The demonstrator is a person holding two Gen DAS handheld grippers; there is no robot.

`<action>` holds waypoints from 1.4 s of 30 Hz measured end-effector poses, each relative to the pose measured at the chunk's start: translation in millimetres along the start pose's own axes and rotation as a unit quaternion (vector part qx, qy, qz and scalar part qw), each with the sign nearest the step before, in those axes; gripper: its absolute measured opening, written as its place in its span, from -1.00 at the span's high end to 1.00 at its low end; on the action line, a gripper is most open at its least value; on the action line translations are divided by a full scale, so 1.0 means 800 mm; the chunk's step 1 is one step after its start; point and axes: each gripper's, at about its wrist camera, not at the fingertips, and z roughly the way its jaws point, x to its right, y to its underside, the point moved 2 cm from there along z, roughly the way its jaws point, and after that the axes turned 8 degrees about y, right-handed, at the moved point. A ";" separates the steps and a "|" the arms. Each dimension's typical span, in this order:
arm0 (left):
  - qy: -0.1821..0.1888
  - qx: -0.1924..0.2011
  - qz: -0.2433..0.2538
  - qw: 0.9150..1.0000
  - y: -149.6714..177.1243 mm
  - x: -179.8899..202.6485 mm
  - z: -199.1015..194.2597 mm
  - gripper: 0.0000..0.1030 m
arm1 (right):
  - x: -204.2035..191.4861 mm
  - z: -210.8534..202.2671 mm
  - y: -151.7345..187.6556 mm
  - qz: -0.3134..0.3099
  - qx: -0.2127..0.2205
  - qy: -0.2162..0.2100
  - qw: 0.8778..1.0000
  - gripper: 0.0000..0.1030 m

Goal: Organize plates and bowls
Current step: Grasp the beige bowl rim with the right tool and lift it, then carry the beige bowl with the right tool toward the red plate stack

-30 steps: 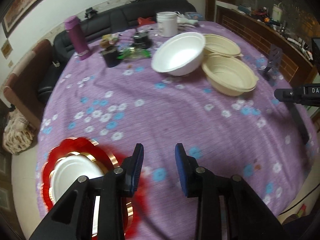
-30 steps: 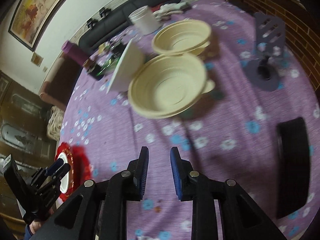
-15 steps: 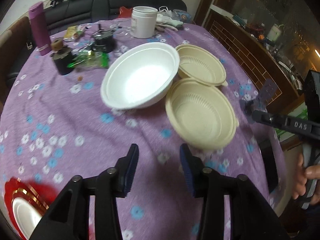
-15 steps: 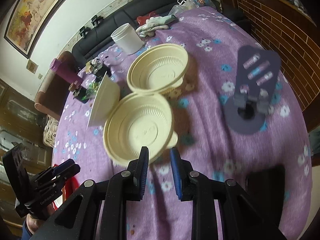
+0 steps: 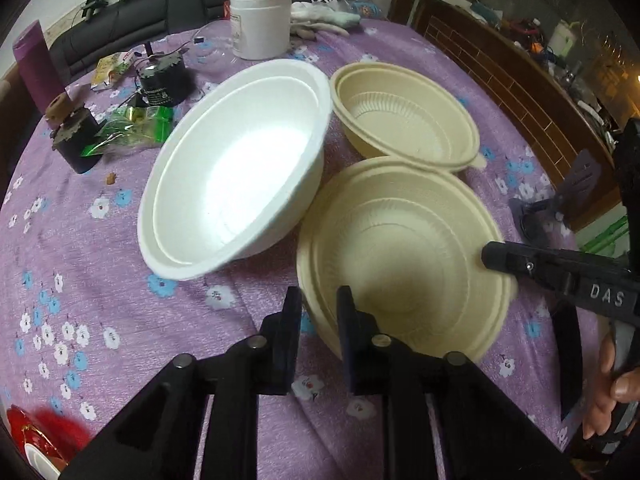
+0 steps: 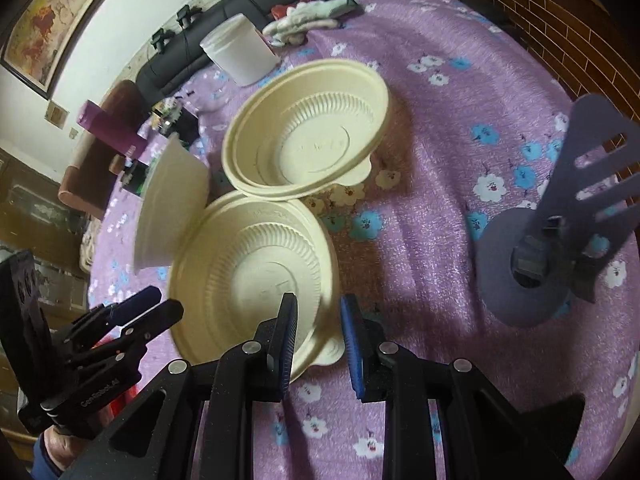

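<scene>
Three bowls sit close together on the purple floral tablecloth (image 5: 100,280). A white foam bowl (image 5: 240,168) leans tilted against the two cream ones. The far cream bowl (image 5: 404,120) lies flat. My left gripper (image 5: 318,312) is closing its jaws on the near cream bowl (image 5: 400,248), one finger inside the near-left rim and one outside. My right gripper (image 6: 318,320) straddles the same bowl (image 6: 252,264) beside its small tab. Its fingers stand apart and do not press on the rim. Each gripper shows in the other view, the right gripper (image 5: 490,258) and the left gripper (image 6: 160,304).
A white jar (image 5: 260,20), a purple bottle (image 5: 34,68), small dark pots and a green wrapper (image 5: 136,124) crowd the far side. To the right are a purple slotted stand (image 6: 560,248) and a black object (image 5: 568,352). A red plate (image 5: 28,436) sits at the near-left edge.
Both grippers have moved across the table up to the near cream bowl. The left jaws opened a little, then narrowed around its rim. The red plate slid to the frame's corner.
</scene>
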 end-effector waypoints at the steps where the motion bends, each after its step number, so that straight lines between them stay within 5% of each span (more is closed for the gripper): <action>1: -0.005 0.003 0.006 1.000 0.001 0.003 -0.001 0.68 | -0.001 0.001 0.001 -0.004 0.001 0.002 1.000 0.58; 2: -0.006 0.004 0.009 1.000 0.002 0.005 -0.002 0.68 | -0.003 0.002 0.002 -0.010 0.002 0.007 1.000 0.72; 12: 0.014 -0.003 0.026 1.000 0.087 0.018 -0.072 0.63 | -0.020 -0.039 0.045 -0.044 -0.008 -0.003 0.999 0.72; 23: 0.027 -0.041 -0.004 0.999 0.225 -0.026 -0.131 0.51 | -0.124 -0.033 0.146 -0.189 -0.048 0.004 0.981 0.71; 27: 0.008 -0.021 -0.009 1.000 0.230 -0.040 -0.145 0.45 | -0.146 -0.022 0.151 -0.202 -0.031 0.018 0.979 0.69; 35: -0.010 0.017 -0.011 1.000 0.204 -0.063 -0.161 0.34 | -0.131 -0.068 0.146 -0.127 0.015 0.000 0.992 0.62; 42: -0.012 0.002 0.000 1.000 0.177 -0.069 -0.131 0.20 | -0.108 -0.063 0.188 -0.047 -0.027 -0.042 0.998 0.53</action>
